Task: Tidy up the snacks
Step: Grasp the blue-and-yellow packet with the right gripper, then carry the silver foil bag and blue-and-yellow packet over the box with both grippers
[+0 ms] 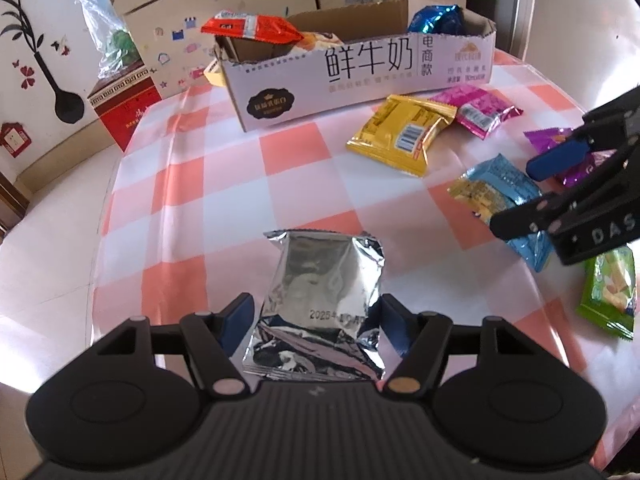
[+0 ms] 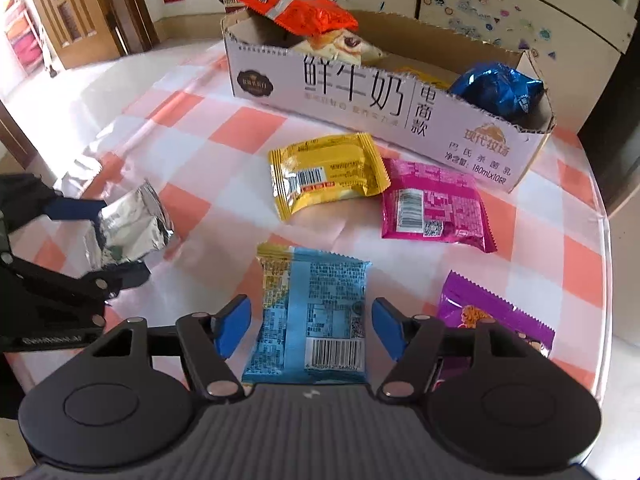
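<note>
My left gripper [image 1: 316, 320] has its fingers against both sides of a silver foil snack packet [image 1: 320, 300]; in the right wrist view the packet [image 2: 132, 224] is held above the cloth. My right gripper [image 2: 308, 330] is open, its blue pads on either side of a light blue packet [image 2: 312, 312] lying on the table, not touching it. A cut-open white milk carton box [image 1: 360, 68] at the back holds an orange packet [image 1: 252, 28], a blue foil packet [image 1: 438, 18] and others. Yellow [image 2: 326, 174], pink [image 2: 434, 204] and purple [image 2: 488, 312] packets lie loose.
The table has a pink and white checked cloth [image 1: 192, 184]. A green packet [image 1: 612, 292] lies at the right edge in the left wrist view. A red box [image 1: 124, 108] and a plastic bag [image 1: 108, 36] stand at the far left. Cabinets stand behind the table.
</note>
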Tool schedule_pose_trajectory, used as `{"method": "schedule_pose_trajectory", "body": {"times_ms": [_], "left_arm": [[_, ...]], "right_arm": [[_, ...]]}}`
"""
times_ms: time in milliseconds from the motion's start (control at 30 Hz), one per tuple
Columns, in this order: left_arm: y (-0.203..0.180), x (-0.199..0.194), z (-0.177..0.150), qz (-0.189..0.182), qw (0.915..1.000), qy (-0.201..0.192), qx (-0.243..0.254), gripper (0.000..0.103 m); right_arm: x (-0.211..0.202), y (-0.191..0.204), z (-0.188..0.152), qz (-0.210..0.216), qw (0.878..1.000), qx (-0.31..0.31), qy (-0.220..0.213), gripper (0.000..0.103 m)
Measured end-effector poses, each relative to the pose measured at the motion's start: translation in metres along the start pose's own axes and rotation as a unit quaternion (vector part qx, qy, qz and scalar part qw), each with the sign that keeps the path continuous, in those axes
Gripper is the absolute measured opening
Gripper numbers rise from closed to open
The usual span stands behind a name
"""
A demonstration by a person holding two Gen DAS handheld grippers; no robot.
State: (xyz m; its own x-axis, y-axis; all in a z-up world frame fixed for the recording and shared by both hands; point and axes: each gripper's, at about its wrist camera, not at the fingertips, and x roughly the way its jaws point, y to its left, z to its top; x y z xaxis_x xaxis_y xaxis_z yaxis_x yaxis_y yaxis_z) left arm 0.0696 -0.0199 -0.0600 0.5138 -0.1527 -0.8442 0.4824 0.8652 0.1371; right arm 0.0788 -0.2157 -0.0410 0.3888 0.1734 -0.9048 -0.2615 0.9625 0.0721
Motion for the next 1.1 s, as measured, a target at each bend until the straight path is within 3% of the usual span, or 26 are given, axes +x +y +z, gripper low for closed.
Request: {"method": "schedule_pose_trajectory", "body": {"times_ms": [133, 400, 500, 533, 633, 1100], "left_arm": [[0.006, 0.002, 0.0, -0.005, 0.9999, 0.006, -0.015, 0.072], [0.007, 0.009, -0.001, -0.003, 0.9999, 0.002, -0.011, 0.084], [0.006, 0.006, 0.0, -0.019, 0.9998, -0.001, -0.01, 0.066], [0.004, 0.005, 0.0, -0.025, 0.9997, -0.001, -0.005, 0.06], [-0.004, 0.003, 0.001, -0.016, 0.9996, -0.005, 0.024, 0.059], [-0.002, -0.007, 0.021, -0.009, 0.9995, -0.012, 0.028, 0.059]], "right_arm": [[0.01, 0.006, 0.0, -0.024, 1.0, -0.01, 0.014, 0.074], [0.017, 0.015, 0.002, -0.028, 0.999, -0.028, 0.012, 0.076], [0.016, 0.018, 0.002, -0.027, 0.999, -0.041, 0.005, 0.066], [0.015, 0.018, 0.003, -0.024, 0.999, -0.045, 0.002, 0.057], [0.013, 0.019, 0.002, -0.02, 0.998, -0.054, 0.0, 0.057], [-0.018, 0.021, 0.01, -0.028, 0.994, -0.096, -0.053, 0.057]]}}
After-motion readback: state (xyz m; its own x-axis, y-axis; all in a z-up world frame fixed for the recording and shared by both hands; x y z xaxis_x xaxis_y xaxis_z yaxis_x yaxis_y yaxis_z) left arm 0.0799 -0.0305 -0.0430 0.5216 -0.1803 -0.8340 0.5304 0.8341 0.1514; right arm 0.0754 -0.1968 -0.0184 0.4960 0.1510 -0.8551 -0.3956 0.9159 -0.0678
